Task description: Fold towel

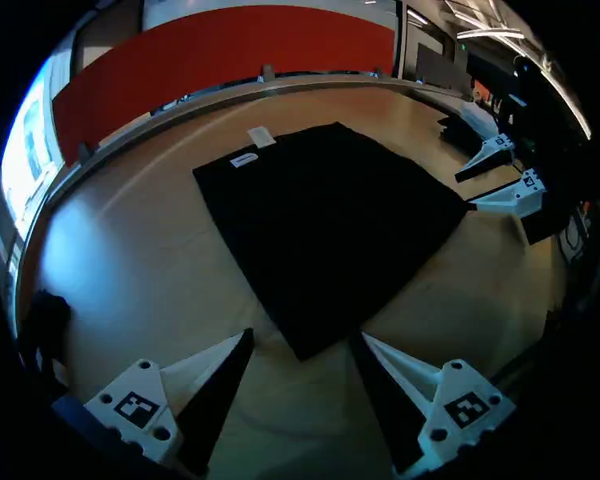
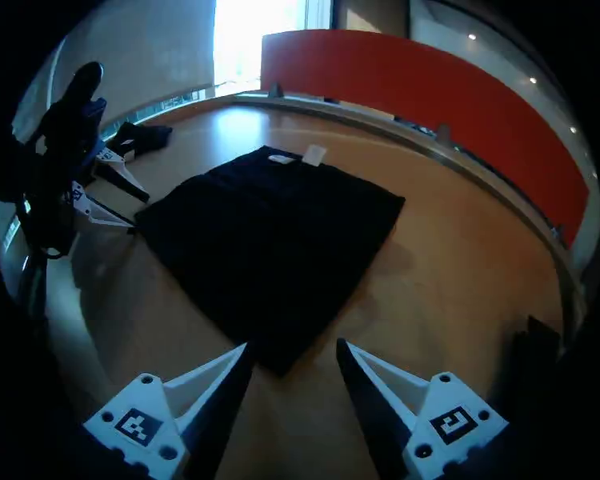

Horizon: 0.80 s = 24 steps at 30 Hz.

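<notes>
Lying flat on the table, the black towel is spread ahead; one corner is pointed between the parted, empty fingers of the left gripper; the neighbouring corner likewise at the right gripper.

Daylight is pouring through a window at twelve o'clock in the right gripper view, blowing out to pure white and laying a pale sheen on the table just below it. In the left gripper view similar glare is coming from nine o'clock (bluish here), while ceiling strips are glowing at one o'clock. The towel is reading as flat black, its surface detail lost. Fisheye distortion is bending the table's rim, and the edges are dimming and softening.
</notes>
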Each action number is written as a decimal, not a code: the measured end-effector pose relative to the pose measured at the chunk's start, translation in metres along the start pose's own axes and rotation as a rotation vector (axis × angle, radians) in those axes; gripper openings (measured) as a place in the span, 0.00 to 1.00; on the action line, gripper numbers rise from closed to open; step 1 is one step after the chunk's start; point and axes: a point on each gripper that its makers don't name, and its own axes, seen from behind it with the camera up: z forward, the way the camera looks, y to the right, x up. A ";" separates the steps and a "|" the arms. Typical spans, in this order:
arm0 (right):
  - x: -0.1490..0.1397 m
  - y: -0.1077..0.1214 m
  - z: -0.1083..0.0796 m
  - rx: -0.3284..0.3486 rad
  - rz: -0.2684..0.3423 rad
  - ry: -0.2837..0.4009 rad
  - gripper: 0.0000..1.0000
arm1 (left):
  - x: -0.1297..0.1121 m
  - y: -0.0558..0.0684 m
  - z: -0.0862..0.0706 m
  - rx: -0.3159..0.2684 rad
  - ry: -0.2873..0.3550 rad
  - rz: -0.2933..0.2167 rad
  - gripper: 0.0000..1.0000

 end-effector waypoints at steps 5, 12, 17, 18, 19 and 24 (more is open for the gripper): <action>-0.005 -0.004 0.001 0.014 -0.009 -0.012 0.68 | 0.000 0.003 0.000 0.001 -0.004 0.003 0.77; -0.010 -0.011 0.004 0.036 -0.006 -0.026 0.54 | 0.000 0.006 0.000 0.006 -0.005 -0.003 0.71; -0.010 -0.012 0.004 0.049 0.008 -0.028 0.42 | -0.001 0.005 0.000 0.006 -0.008 -0.004 0.71; -0.010 -0.012 0.004 0.050 0.009 -0.028 0.40 | -0.001 0.005 0.000 0.006 -0.009 -0.004 0.71; -0.010 -0.012 0.003 0.050 0.009 -0.028 0.38 | -0.001 0.005 0.000 0.006 -0.010 -0.005 0.70; -0.010 -0.012 0.002 0.049 0.013 -0.030 0.26 | -0.001 0.005 -0.001 0.008 -0.015 -0.009 0.65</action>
